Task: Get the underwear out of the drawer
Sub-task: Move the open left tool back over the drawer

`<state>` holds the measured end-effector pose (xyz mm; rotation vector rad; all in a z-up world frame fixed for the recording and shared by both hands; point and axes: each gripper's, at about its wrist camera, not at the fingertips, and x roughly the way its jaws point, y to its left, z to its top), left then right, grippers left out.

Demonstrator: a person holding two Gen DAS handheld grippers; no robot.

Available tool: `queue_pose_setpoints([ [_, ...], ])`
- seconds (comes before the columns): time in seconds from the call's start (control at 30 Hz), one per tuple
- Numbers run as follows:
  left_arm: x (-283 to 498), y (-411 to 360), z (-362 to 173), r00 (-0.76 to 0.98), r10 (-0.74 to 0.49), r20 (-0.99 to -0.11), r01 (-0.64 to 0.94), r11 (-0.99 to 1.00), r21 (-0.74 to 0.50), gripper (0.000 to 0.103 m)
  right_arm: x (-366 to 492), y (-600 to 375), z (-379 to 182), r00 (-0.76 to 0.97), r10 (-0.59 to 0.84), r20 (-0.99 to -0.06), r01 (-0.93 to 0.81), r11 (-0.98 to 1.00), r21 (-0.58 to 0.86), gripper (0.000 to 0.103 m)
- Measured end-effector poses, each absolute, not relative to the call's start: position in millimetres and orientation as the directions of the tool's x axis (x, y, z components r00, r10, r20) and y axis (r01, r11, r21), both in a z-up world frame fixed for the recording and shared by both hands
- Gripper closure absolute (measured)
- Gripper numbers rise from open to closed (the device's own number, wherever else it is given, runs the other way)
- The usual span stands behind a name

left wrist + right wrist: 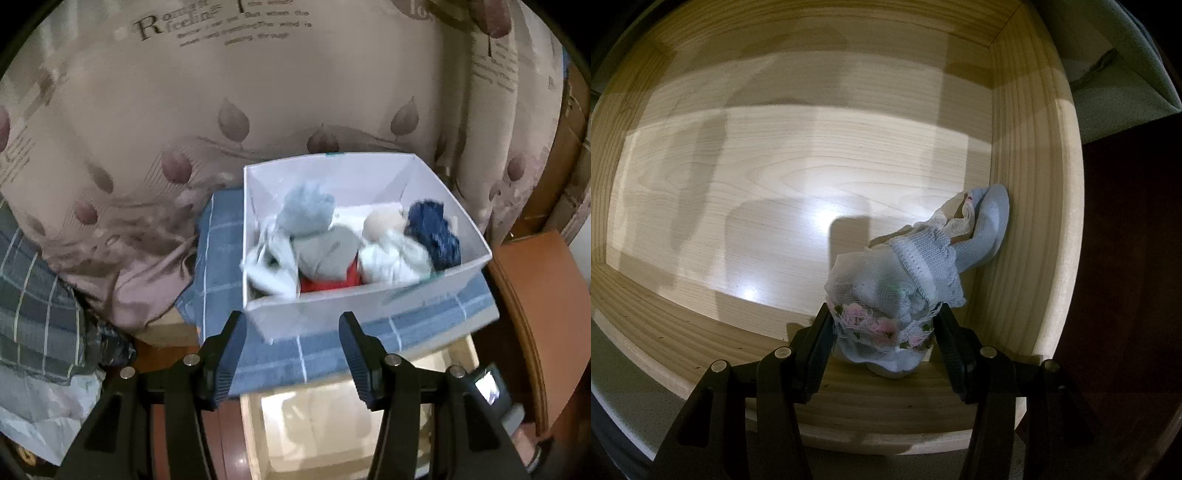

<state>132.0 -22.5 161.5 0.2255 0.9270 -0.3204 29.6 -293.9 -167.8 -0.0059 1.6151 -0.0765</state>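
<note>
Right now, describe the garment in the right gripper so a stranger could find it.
Look in the wooden drawer, at its right wall. The right gripper is shut on a pale blue garment whose far end touches that wall. It is the only cloth there, with white mesh and a pink flower trim.

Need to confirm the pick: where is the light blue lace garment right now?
In the right wrist view, the light blue lace garment lies in the wooden drawer, against its right wall, between the right gripper's fingers.
</note>
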Motion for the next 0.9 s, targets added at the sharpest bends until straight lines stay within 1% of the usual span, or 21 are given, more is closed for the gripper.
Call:
queue_pose_setpoints([
  [0.1, 116, -8, 146, 0.559, -0.152, -0.815, 0.340, 0.939, 0.059, 0.050, 29, -294, -167, -0.048, -0.054, -0.997, 0.044, 0.997, -0.056, 0.052],
  [0.27, 92, 17, 106, 0.531, -0.115, -0.840, 0.265, 0.963, 0.036, 0.050, 29, -293, -167, -0.049, -0.055, -0.997, 0.044, 0.997, -0.057, 0.052],
  [0.37, 78, 27, 82, 0.541, -0.065, -0.838, 0.202, 0.978, 0.054, 0.050, 28, -293, -167, -0.049, -0.056, -0.997, 0.044, 0.997, -0.058, 0.052],
  [0.5, 63, 28, 56, 0.541, -0.034, -0.841, 0.161, 0.985, 0.064, 0.050, 28, -293, -166, -0.051, -0.057, -0.997, 0.043, 0.997, -0.059, 0.052],
  [0.77, 42, 2, 11, 0.539, 0.013, -0.842, 0.180, 0.975, 0.131, 0.050, 31, -290, -173, -0.082, -0.070, -0.994, 0.047, 0.996, -0.074, 0.052],
  [0.9, 37, -5, -6, 0.527, 0.010, -0.850, 0.189, 0.974, 0.128, 0.050, 32, -292, -176, -0.114, -0.076, -0.991, 0.046, 0.996, -0.081, 0.051],
])
